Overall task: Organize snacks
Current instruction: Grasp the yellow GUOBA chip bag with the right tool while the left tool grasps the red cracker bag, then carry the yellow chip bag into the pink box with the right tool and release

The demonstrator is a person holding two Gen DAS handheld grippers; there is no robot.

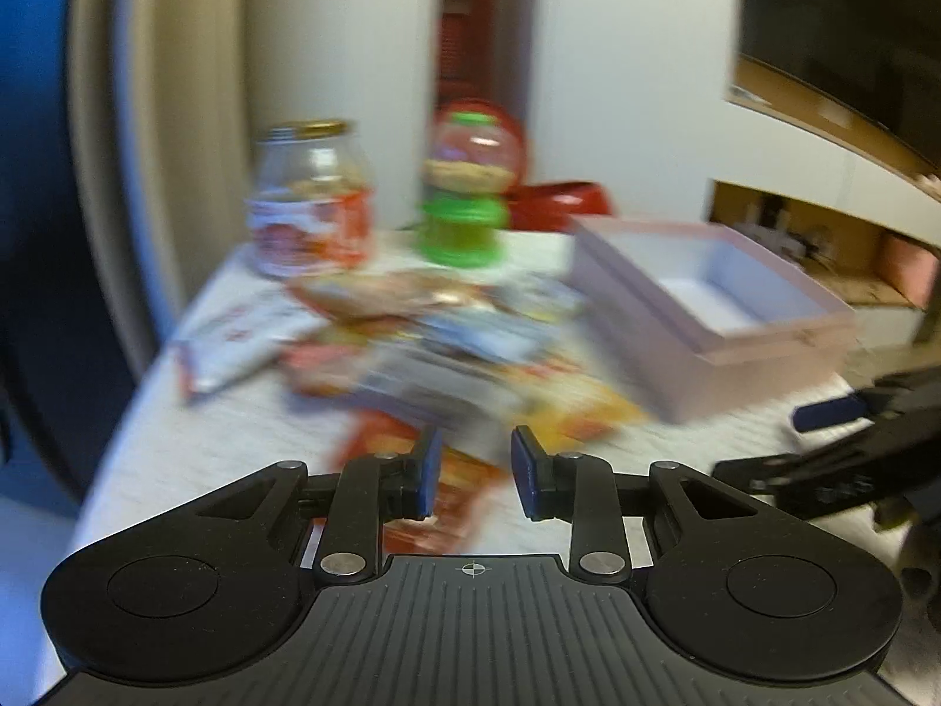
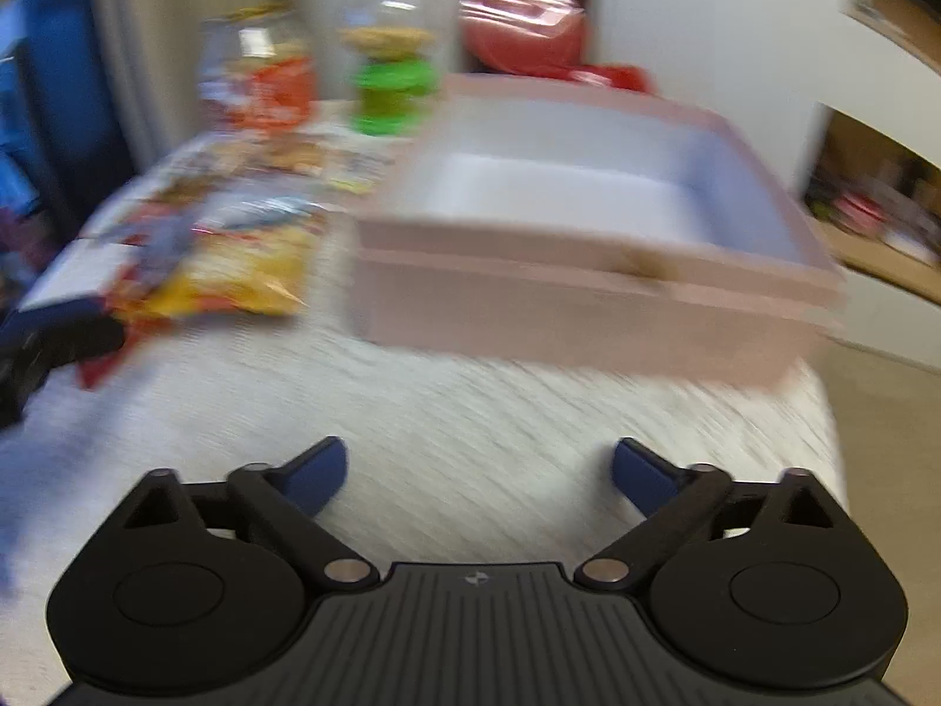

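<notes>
Currently both views are motion-blurred, so I report only coarse detail.

1. Left gripper (image 1: 476,470): the fingers (image 1: 426,470) stand a narrow gap apart, released, with nothing between the pads. A red packet (image 1: 453,506) lies on the bench (image 1: 206,441) under them. It is as blurred as the bench, so I read it as not held.

2. Right gripper (image 2: 479,470): the fingers are spread wide and released, over bare white bench cloth. Nothing is between them.

3. Snacks: a loose pile of packets (image 1: 447,341) lies mid-bench, left of the box (image 1: 706,353). A white packet (image 1: 229,347) sits at the pile's left edge. A yellow packet (image 2: 235,270) sits at its near side, just beside the box's left wall. I cannot tell whether the two touch.

4. Box: pink, open at the top, standing on the right part of the bench. As far as I can see into it, the inside is white, with no packets in it.

5. Rear of bench: a clear jar (image 1: 312,200) with an orange label stands upright at the left. A green-based dispenser (image 1: 464,188) with a clear globe stands beside it, to its right. A red bowl (image 1: 559,206) sits behind the box.

6. Relative position: in the left view the right gripper appears at the right edge, in front of the box.
</notes>
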